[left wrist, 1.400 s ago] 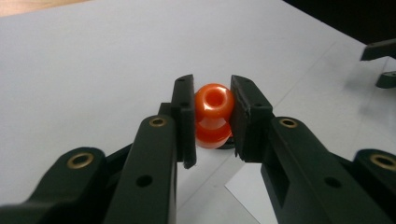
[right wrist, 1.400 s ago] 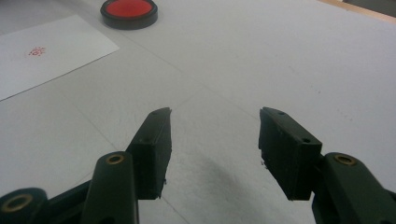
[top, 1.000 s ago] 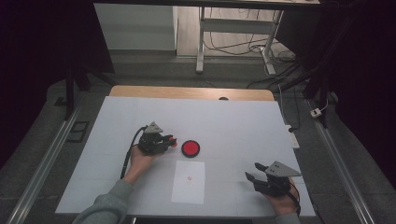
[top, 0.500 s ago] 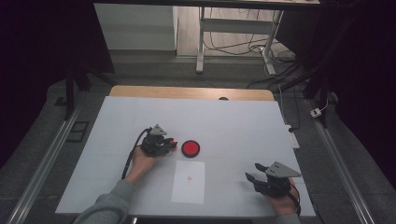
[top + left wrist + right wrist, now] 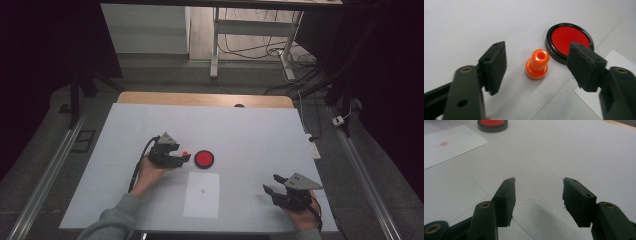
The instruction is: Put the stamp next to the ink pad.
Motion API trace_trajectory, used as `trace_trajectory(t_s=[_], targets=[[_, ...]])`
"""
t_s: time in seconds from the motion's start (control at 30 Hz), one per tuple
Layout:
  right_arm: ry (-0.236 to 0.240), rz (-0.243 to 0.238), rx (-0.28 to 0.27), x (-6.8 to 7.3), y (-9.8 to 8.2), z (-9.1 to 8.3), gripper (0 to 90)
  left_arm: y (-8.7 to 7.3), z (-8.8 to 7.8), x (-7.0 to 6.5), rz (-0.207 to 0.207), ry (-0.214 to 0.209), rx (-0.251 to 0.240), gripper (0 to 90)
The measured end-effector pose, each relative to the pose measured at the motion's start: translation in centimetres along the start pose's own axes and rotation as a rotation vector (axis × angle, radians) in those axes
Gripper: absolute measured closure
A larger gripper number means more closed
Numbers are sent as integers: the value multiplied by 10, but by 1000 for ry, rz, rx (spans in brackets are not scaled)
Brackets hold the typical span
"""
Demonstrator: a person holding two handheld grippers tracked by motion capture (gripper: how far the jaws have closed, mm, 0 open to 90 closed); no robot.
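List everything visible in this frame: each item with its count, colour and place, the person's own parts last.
stamp: one, orange, upright on the table between the open jaws of the left claw, untouched.
ink pad: one, red in a black rim, right of the stamp.
paper sheet: one, white with a small red mark, nearer the person than the ink pad.
table: one, white top with a wooden far edge.
left claw: one, black, jaws just opened around the stamp.
right claw: one, black, open, at the table's near right.
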State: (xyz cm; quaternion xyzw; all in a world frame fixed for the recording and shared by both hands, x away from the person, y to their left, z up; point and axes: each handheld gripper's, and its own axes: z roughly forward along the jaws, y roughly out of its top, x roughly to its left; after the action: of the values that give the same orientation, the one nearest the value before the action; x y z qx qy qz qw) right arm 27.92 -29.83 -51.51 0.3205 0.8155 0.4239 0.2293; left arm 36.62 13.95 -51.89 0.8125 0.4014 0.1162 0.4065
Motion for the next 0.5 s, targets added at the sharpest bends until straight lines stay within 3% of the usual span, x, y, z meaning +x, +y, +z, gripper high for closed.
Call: trace_trajectory(t_s=[0.27,0.5], targets=[[8,-4,-4,0,1,3,430,-2,-24,-4,5,-27,-45,271],[15,-9,-6,0,3,5,429,-9,-37,-14,16,-25,-47,272]])
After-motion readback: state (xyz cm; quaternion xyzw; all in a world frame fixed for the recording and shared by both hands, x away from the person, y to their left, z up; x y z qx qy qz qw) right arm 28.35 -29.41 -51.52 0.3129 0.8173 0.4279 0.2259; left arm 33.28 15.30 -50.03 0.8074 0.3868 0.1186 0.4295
